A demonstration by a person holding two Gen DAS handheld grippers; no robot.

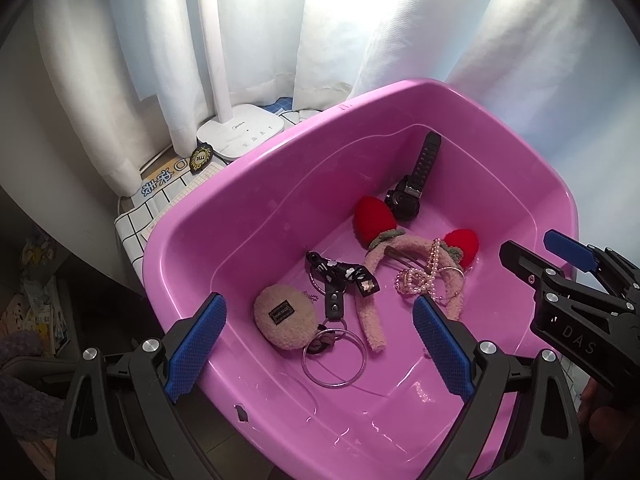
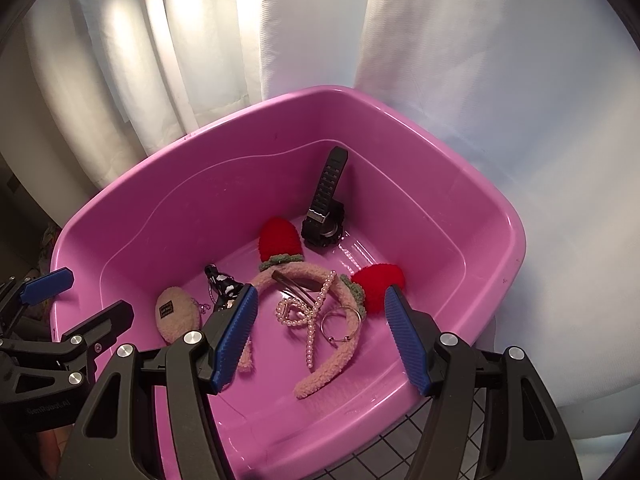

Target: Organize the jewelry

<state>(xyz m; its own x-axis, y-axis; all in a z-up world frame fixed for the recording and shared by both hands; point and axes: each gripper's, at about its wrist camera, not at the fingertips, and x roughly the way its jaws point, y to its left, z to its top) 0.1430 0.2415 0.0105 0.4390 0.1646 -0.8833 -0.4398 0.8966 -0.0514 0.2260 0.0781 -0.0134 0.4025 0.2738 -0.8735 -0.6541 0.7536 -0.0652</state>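
A pink plastic tub (image 1: 256,184) (image 2: 480,216) holds the jewelry. Inside lie a black watch (image 1: 416,184) (image 2: 326,208), a fuzzy pink headband with red strawberries (image 1: 378,220) (image 2: 280,240), a pearl hair clip (image 1: 424,276) (image 2: 316,312), thin silver bangles (image 2: 340,326), a beige fuzzy pouch (image 1: 284,318) (image 2: 176,312), a black keychain strap (image 1: 340,280) and a large silver ring (image 1: 334,356). My left gripper (image 1: 320,332) is open and empty above the tub's near side. My right gripper (image 2: 320,328) is open and empty over the tub; it also shows in the left wrist view (image 1: 540,258).
White curtains (image 1: 280,20) (image 2: 440,60) hang behind the tub. A white lamp base (image 1: 244,130) and a gridded cloth (image 1: 136,216) sit at the left behind the tub. A dark wire grid (image 2: 400,452) lies under the tub's near edge.
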